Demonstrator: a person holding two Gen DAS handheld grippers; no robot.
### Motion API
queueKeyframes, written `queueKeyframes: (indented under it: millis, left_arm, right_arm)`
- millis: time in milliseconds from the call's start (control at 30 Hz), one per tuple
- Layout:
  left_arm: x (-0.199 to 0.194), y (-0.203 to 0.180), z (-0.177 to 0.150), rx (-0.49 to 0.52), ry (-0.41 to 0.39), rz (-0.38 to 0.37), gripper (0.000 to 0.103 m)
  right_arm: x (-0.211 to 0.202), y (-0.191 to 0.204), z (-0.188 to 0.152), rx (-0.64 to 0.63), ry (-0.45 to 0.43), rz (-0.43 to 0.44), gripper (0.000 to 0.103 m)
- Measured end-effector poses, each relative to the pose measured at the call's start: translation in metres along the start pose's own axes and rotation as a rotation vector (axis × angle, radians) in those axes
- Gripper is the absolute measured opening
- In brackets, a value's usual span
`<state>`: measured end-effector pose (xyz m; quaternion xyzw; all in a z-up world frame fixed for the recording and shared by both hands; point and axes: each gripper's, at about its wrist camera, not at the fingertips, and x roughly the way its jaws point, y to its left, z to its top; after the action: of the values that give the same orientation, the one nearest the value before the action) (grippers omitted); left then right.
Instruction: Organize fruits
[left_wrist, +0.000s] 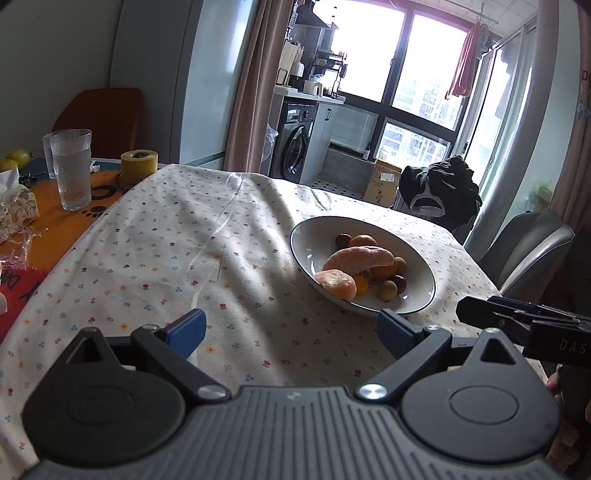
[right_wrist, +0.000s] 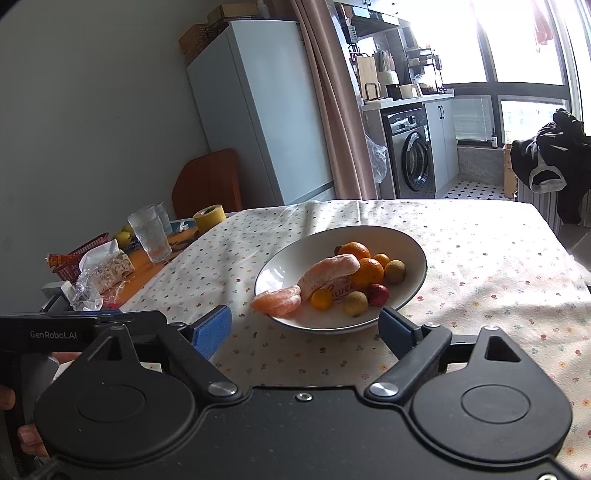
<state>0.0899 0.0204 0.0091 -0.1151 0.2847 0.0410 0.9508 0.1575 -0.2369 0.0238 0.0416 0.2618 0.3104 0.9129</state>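
A white bowl (left_wrist: 306, 243) (right_wrist: 280, 266) with a dark rim sits on the floral tablecloth and holds fruit. Two peeled orange pieces (left_wrist: 356, 260) (right_wrist: 328, 273) lie on top; the smaller piece (right_wrist: 277, 301) rests over the bowl's near rim. Around them are whole oranges (right_wrist: 364, 271), small yellow-green fruits (right_wrist: 355, 303) and small red ones (right_wrist: 378, 295). My left gripper (left_wrist: 291, 334) stands open and empty, just short of the bowl and to its left. My right gripper (right_wrist: 304, 330) is open and empty too, with the bowl's near rim right ahead of its fingers.
Off the cloth at the left stand a glass of water (left_wrist: 72, 170) (right_wrist: 151, 234), a yellow tape roll (left_wrist: 138, 166) (right_wrist: 209, 218), a tissue pack (right_wrist: 107, 267) and green fruit (left_wrist: 16, 157). Chairs (left_wrist: 532, 251) flank the far right. The right gripper's body (left_wrist: 524, 325) shows in the left view.
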Motion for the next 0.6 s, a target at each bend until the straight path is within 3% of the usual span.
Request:
queueKeyframes:
  millis: [267, 600]
  left_arm:
    - [-0.019, -0.001, -0.005, 0.011, 0.010, -0.009, 0.103]
    - [-0.052, 0.000, -0.004, 0.047, -0.016, 0.011, 0.103]
  right_arm:
    - [-0.023, 0.004, 0.002, -0.010, -0.011, 0.005, 0.102]
    - [-0.040, 0.004, -0.002, 0.030, 0.034, 0.026, 0.103]
